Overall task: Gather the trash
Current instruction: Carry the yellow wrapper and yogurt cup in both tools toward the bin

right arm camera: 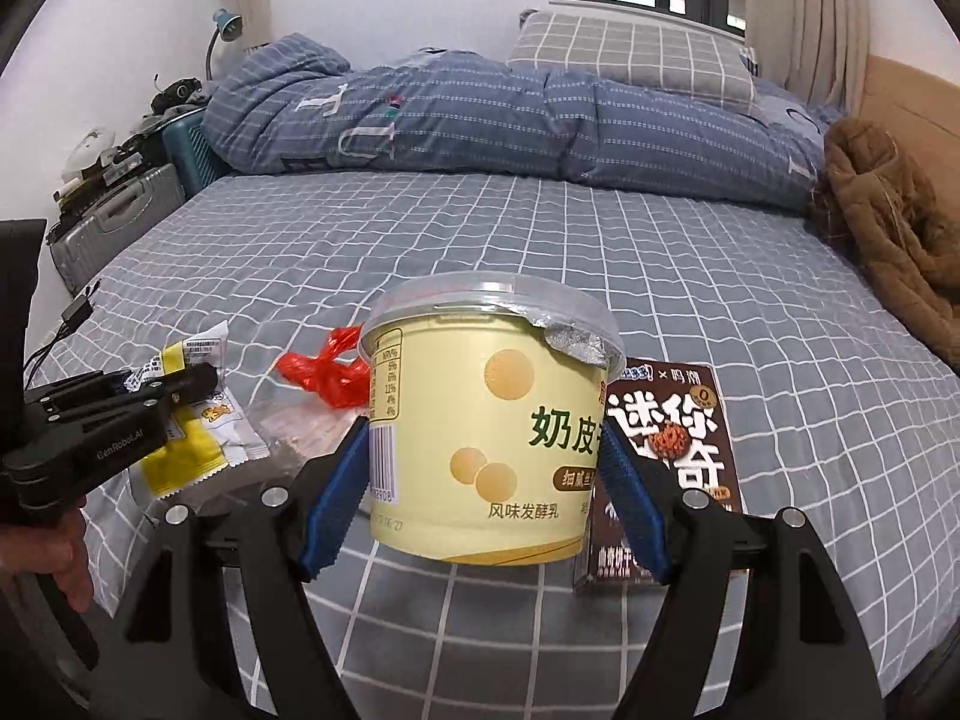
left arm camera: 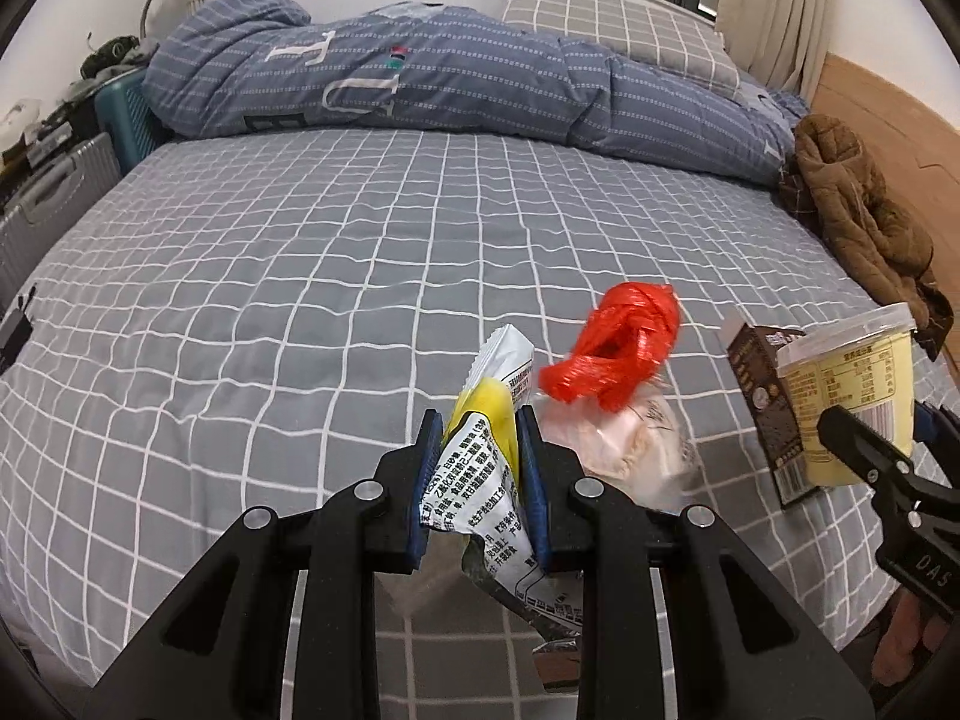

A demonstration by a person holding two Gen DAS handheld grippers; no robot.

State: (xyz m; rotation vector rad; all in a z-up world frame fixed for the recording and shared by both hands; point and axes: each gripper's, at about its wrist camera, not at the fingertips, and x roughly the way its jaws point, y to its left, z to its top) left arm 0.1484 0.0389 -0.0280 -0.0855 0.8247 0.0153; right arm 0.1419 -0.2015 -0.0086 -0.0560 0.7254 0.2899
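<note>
Two hand-held grippers are at work over a bed (left arm camera: 252, 276) covered in a grey checked sheet. The left hand-held gripper (left arm camera: 480, 450) is closed on a crumpled yellow-and-white snack wrapper (left arm camera: 486, 420), pinched between its blue pads and lifted off the sheet. The right hand-held gripper (right arm camera: 483, 468) clamps a pale yellow yogurt cup (right arm camera: 486, 420) by its sides; the cup's foil lid is partly peeled back. Just beside the wrapper lie a red plastic bag (left arm camera: 618, 348) and a clear plastic bag (left arm camera: 630, 438), touching each other. A brown snack box (right arm camera: 678, 456) lies flat on the sheet behind the cup. A folded blue quilt (left arm camera: 420, 78) and a brown jacket (left arm camera: 858, 216) rest farther back.
</note>
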